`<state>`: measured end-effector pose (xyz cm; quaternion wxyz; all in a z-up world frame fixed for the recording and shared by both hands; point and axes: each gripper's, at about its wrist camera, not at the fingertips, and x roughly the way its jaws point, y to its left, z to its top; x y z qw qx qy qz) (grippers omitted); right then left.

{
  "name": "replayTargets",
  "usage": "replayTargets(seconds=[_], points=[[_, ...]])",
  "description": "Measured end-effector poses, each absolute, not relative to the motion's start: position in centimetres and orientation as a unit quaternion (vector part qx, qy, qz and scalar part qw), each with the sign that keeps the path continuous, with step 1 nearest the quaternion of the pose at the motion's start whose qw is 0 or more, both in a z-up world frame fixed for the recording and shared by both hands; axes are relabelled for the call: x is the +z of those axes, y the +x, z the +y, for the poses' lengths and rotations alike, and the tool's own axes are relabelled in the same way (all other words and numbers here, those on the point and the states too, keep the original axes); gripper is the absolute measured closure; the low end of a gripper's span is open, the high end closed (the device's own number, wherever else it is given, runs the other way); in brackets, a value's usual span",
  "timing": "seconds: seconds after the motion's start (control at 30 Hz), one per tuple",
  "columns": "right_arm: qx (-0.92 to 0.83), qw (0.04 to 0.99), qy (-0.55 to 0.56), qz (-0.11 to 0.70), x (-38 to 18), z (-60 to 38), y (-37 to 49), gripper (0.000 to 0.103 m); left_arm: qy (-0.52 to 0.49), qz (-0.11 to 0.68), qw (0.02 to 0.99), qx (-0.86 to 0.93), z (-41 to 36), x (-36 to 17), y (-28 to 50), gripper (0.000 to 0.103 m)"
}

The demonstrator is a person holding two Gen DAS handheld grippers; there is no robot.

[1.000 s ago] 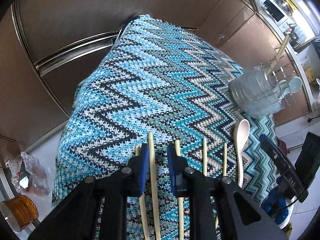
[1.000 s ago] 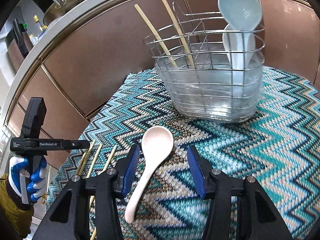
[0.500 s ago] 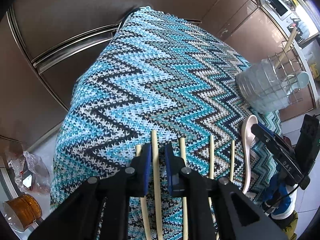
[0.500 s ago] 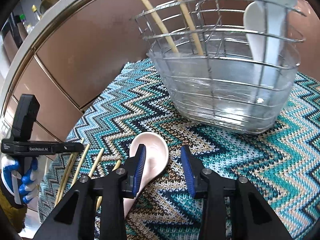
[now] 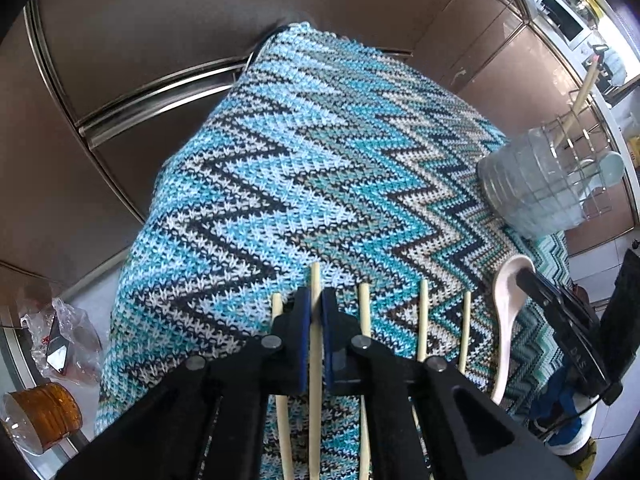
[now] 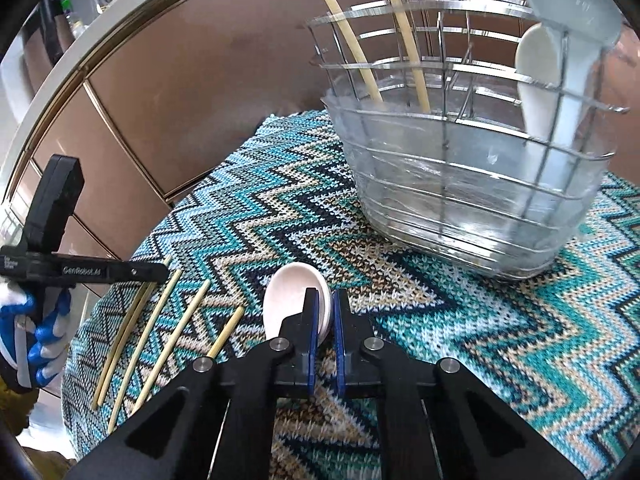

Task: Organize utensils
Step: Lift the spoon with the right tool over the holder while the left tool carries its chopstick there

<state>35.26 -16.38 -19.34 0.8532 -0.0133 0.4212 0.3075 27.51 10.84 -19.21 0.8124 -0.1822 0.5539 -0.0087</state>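
Note:
Several wooden chopsticks lie side by side on the zigzag knitted cloth (image 5: 320, 152). My left gripper (image 5: 315, 300) is shut on one chopstick (image 5: 315, 280), low on the cloth. My right gripper (image 6: 325, 304) is shut on the rim of a pale pink spoon (image 6: 292, 296), which also shows in the left wrist view (image 5: 510, 304). The wire utensil rack (image 6: 460, 168) stands beyond it and holds two chopsticks (image 6: 352, 52) and two pale spoons (image 6: 548, 60). The other chopsticks (image 6: 160, 328) lie left of the spoon.
Brown cabinet fronts (image 6: 180, 112) stand behind the table. A steel rail (image 5: 152, 96) runs along the cabinet beyond the cloth's far edge. An amber jar (image 5: 44, 416) and a plastic bag (image 5: 64, 340) sit on the floor at lower left.
Both grippers moved forward and closed: the left onto a chopstick, the right onto the pink spoon's bowl. The rack looms closer in the right wrist view.

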Motion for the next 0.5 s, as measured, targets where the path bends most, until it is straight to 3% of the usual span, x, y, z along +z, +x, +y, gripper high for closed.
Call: replayTargets(seconds=[0.5], points=[[0.281, 0.887, -0.026, 0.366, -13.0, -18.9, 26.8, 0.096, -0.195, 0.477, 0.855, -0.056, 10.4, -12.0, 22.1, 0.098]])
